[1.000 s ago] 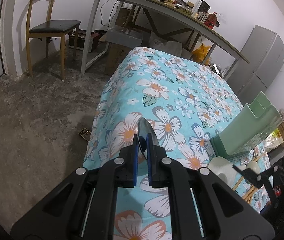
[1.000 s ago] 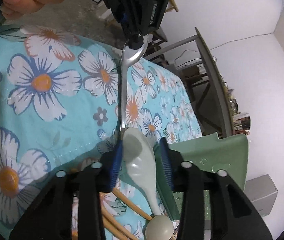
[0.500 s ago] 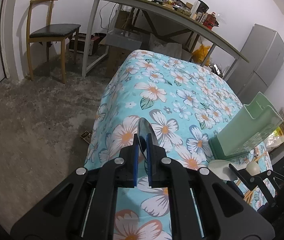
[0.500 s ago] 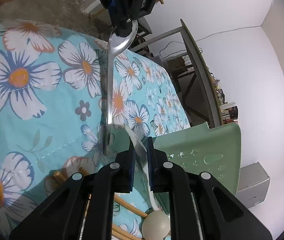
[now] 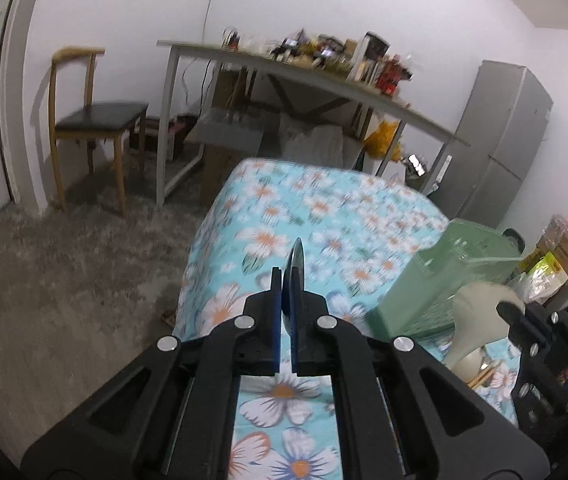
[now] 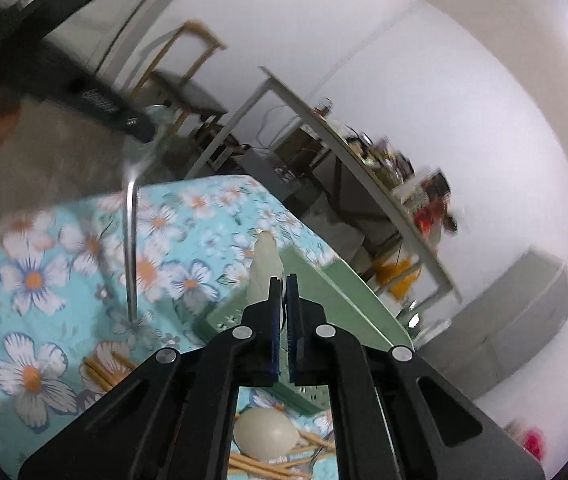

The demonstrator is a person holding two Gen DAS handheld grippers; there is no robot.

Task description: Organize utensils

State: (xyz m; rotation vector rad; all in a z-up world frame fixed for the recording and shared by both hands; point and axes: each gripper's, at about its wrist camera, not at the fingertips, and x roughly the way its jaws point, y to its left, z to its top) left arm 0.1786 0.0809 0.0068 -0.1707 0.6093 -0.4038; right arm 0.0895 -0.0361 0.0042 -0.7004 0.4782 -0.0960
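Note:
My left gripper (image 5: pixel 287 280) is shut on the bowl of a metal spoon (image 5: pixel 296 261). From the right wrist view its handle (image 6: pixel 131 248) hangs down over the floral tablecloth (image 6: pixel 35 280). My right gripper (image 6: pixel 282 292) is shut on a white ceramic spoon (image 6: pixel 264 266), held edge-on above the table. The left wrist view shows that spoon (image 5: pixel 480 316) beside the green utensil holder (image 5: pixel 440 280). The holder (image 6: pixel 340 300) lies just ahead of my right gripper.
Wooden chopsticks (image 6: pixel 101 372) and a second white spoon (image 6: pixel 265 434) lie on the cloth below my right gripper. Beyond the table stand a chair (image 5: pixel 95 120), a long cluttered desk (image 5: pixel 304 76) and a grey cabinet (image 5: pixel 500 140).
My right gripper closed on the white spoon, rolled, and lifted it off the cloth. My left gripper rose with the metal spoon still in it.

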